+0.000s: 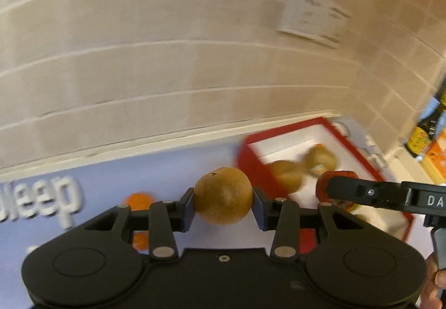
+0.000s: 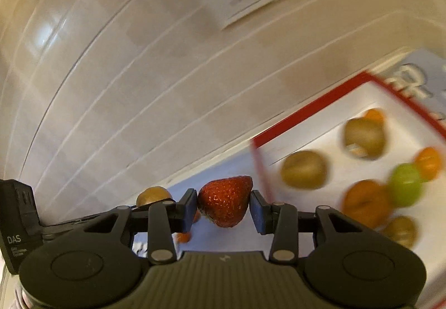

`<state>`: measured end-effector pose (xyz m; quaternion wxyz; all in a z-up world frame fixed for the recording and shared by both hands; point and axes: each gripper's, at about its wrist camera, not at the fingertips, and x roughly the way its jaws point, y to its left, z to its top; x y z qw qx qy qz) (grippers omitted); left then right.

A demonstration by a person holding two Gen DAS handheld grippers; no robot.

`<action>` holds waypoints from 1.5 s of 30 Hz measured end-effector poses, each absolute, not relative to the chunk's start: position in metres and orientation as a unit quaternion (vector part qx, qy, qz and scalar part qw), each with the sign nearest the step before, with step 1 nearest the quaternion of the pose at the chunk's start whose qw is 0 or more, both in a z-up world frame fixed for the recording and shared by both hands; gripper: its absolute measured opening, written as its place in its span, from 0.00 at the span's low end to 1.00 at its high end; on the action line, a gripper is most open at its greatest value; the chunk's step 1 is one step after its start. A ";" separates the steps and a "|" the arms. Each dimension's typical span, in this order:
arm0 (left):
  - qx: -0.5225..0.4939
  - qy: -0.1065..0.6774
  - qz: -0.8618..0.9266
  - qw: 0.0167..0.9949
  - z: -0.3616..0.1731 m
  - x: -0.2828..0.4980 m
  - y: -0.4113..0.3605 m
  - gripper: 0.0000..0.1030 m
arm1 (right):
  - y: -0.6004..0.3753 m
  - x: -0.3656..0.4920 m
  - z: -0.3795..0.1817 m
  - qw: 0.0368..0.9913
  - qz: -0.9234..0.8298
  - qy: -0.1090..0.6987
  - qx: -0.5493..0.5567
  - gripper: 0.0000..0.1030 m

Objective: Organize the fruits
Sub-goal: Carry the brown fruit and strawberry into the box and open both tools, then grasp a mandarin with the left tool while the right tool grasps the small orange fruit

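Note:
My left gripper (image 1: pixel 223 204) is shut on a round brown fruit (image 1: pixel 223 194), held up above a lilac mat (image 1: pixel 111 183). My right gripper (image 2: pixel 223 204) is shut on a red strawberry (image 2: pixel 225 200), its tip pointing down. In the left wrist view the right gripper (image 1: pixel 331 192) reaches in from the right with the strawberry (image 1: pixel 324 183) over the red-rimmed white box (image 1: pixel 281 144). That box (image 2: pixel 315 105) holds several fruits: brown ones (image 2: pixel 303 169), oranges (image 2: pixel 365 203) and a green one (image 2: pixel 405 186). The left gripper's brown fruit (image 2: pixel 153 194) shows at left in the right wrist view.
Small orange fruits (image 1: pixel 138 200) lie on the mat with white raised lettering (image 1: pixel 41 203). A tiled wall (image 1: pixel 167 58) with a paper notice (image 1: pixel 312 13) stands behind. Packets (image 1: pixel 426 136) sit at far right. A person's hand (image 1: pixel 434 281) holds the right gripper's handle.

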<state>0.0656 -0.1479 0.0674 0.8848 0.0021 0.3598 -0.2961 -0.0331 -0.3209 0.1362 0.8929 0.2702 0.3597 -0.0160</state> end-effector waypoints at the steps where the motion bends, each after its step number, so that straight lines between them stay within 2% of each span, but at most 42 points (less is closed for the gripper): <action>1: 0.006 0.358 -0.308 0.881 0.069 0.064 -0.159 0.48 | -0.331 -0.039 0.140 0.894 -0.027 0.354 0.272 0.42; 7: 0.043 0.363 -0.354 0.861 0.070 0.047 -0.223 0.48 | -0.384 -0.073 0.151 0.895 -0.087 0.331 0.287 0.42; 14: 0.090 0.420 -0.357 0.830 0.042 0.050 -0.280 0.48 | -0.429 -0.100 0.141 0.877 -0.161 0.354 0.284 0.42; 26: 0.152 0.457 -0.351 0.803 0.020 0.048 -0.309 0.49 | -0.440 -0.095 0.104 0.844 -0.205 0.409 0.278 0.42; 27: 0.164 0.454 -0.352 0.802 0.019 0.046 -0.313 0.50 | -0.439 -0.093 0.103 0.844 -0.206 0.411 0.276 0.44; 29: 0.172 0.454 -0.355 0.799 0.019 0.046 -0.316 0.63 | -0.438 -0.091 0.103 0.845 -0.209 0.407 0.279 0.51; 30: 0.166 0.453 -0.362 0.798 0.020 0.046 -0.315 0.74 | -0.438 -0.091 0.104 0.846 -0.205 0.403 0.281 0.59; 31: 0.158 0.452 -0.368 0.797 0.022 0.046 -0.314 0.78 | -0.438 -0.091 0.106 0.848 -0.200 0.398 0.286 0.68; 32: 0.156 0.451 -0.368 0.798 0.023 0.046 -0.313 0.78 | -0.437 -0.090 0.108 0.850 -0.199 0.395 0.288 0.74; 33: 0.160 0.452 -0.364 0.799 0.024 0.046 -0.314 0.78 | -0.437 -0.090 0.110 0.849 -0.203 0.394 0.287 0.86; 34: 0.164 0.453 -0.363 0.798 0.025 0.047 -0.315 0.78 | -0.437 -0.089 0.112 0.848 -0.212 0.393 0.286 0.94; 39: 0.169 0.427 -0.349 0.817 0.038 0.047 -0.307 0.79 | -0.441 -0.093 0.124 0.849 -0.226 0.364 0.310 0.94; 45: 0.165 0.402 -0.319 0.842 0.059 0.060 -0.281 0.79 | -0.435 -0.085 0.147 0.865 -0.224 0.345 0.288 0.94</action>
